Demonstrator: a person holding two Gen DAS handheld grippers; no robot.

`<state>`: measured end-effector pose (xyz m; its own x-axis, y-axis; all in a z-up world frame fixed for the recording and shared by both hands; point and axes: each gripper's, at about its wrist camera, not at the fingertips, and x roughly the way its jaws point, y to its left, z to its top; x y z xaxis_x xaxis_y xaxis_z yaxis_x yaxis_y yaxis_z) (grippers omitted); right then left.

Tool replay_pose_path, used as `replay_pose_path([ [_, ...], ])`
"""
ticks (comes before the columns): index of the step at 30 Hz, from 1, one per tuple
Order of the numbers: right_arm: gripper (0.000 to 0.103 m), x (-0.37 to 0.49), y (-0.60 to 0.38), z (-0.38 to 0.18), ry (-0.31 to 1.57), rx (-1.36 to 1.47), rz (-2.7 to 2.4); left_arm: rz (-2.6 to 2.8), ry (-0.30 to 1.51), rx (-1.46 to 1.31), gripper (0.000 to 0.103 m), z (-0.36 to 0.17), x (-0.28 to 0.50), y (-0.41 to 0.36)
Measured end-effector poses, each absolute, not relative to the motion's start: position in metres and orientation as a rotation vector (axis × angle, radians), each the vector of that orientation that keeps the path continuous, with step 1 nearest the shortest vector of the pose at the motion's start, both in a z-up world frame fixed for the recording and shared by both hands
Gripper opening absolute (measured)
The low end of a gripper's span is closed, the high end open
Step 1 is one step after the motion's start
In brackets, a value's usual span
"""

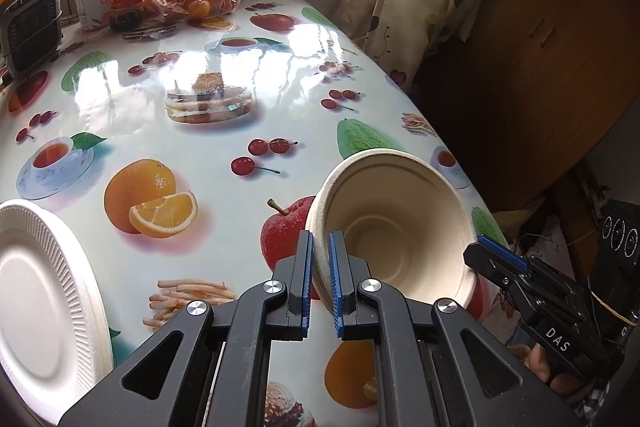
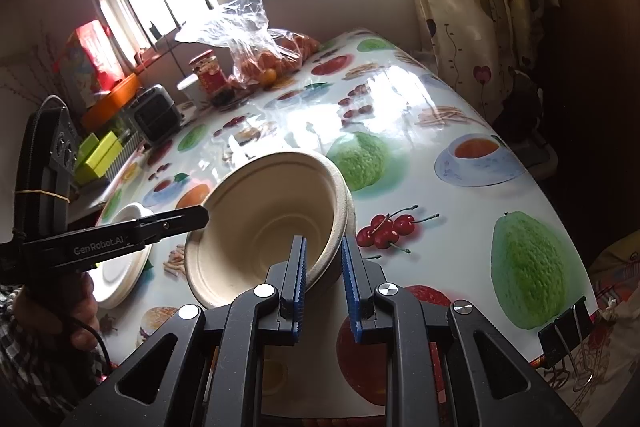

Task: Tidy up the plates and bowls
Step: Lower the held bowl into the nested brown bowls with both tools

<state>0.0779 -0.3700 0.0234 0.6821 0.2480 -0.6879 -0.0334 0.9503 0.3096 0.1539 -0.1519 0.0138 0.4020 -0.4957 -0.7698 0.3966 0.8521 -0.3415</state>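
Bowl (image 1: pixel 394 227) tilted, mouth toward both tools, rim-pinched.

A beige paper bowl (image 1: pixel 394 227), apparently a nested stack, is tilted with its opening facing the tongs, its rim between both pairs' tips. White ribbed paper plates (image 1: pixel 44 307) lie flat, left of the left tongs.

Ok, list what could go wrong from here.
1. The bowl stack is tilted, with the left hand-held gripper and right hand-held gripper each pinching an opposite rim; uneven pulling could crush or drop it.
2. It hangs near the table edge; a slip might send it off.
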Motion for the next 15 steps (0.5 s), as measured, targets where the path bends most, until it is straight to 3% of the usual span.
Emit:
replay_pose_path([
  [15, 0.021, 0.0781, -0.3705, 0.0236, 0.808, 0.283, 0.161, -0.563, 1.013, -0.104, 0.008, 0.0145, 0.1534, -0.1523],
])
